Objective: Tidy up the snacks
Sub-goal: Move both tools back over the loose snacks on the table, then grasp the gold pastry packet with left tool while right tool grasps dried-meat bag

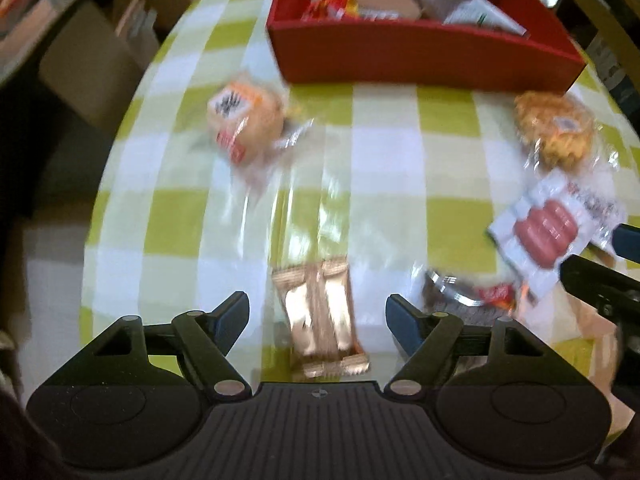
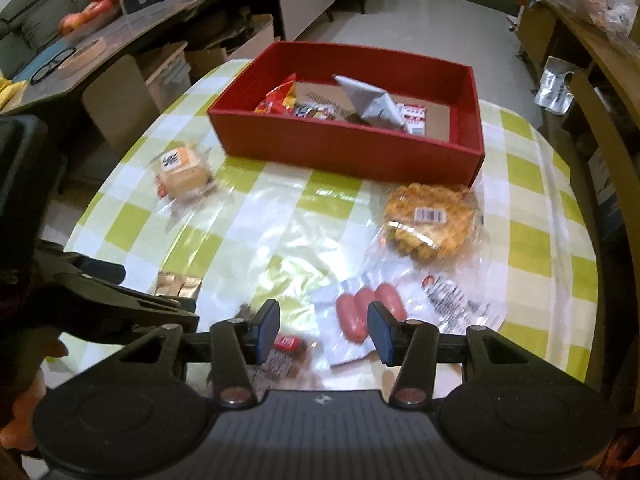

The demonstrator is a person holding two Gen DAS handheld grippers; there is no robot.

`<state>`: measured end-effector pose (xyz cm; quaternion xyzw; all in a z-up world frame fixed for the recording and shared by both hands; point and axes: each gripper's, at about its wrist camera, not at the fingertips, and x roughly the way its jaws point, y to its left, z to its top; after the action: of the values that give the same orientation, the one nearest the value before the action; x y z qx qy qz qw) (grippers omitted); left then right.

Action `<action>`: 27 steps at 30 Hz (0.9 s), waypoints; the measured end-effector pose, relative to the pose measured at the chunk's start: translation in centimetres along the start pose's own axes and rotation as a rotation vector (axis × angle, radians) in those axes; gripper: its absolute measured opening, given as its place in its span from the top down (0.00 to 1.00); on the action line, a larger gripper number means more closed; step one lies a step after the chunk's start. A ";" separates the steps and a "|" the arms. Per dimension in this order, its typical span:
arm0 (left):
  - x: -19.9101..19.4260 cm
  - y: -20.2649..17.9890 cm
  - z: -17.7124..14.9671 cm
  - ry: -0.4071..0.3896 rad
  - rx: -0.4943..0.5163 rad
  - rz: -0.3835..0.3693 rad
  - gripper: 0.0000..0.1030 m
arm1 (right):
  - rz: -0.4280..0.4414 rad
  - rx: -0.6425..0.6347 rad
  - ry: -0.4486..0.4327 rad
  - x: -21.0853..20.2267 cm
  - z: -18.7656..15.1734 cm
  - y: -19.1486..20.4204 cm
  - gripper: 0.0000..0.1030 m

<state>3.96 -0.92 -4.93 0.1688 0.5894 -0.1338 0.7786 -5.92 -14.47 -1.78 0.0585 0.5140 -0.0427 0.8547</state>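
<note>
Checked bench (image 2: pixel 520 216) carries loose snacks before the red box (image 2: pixel 352 152); left claw (image 1: pixel 318 312) spread over a gold wafer pack (image 1: pixel 324 316), right claw (image 2: pixel 324 326) released, probably lining up on sausages (image 2: pixel 366 308).

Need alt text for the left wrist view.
Open left gripper hovers over a copper foil snack packet on a green-checked tablecloth. Behind lie wrapped snacks and a red rectangular box already holding some.
</note>
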 end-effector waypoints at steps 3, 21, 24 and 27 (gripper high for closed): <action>1.0 0.2 -0.4 0.024 -0.022 0.028 0.19 | 0.003 -0.011 0.004 -0.2 -0.7 0.3 0.47; 1.2 3.0 -0.9 0.059 -0.108 -0.027 0.55 | 0.029 0.043 0.110 2.1 -3.0 1.6 0.41; 0.3 3.6 -1.0 0.030 -0.109 -0.020 0.55 | 0.039 0.090 0.123 2.8 -3.0 2.3 0.41; -0.2 4.0 -1.1 0.027 -0.117 -0.034 0.55 | 0.026 0.149 0.127 3.5 -2.8 3.1 0.41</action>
<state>4.56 3.16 -4.55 0.1148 0.6095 -0.1102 0.7767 -6.28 -11.01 -6.01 0.1310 0.5616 -0.0660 0.8143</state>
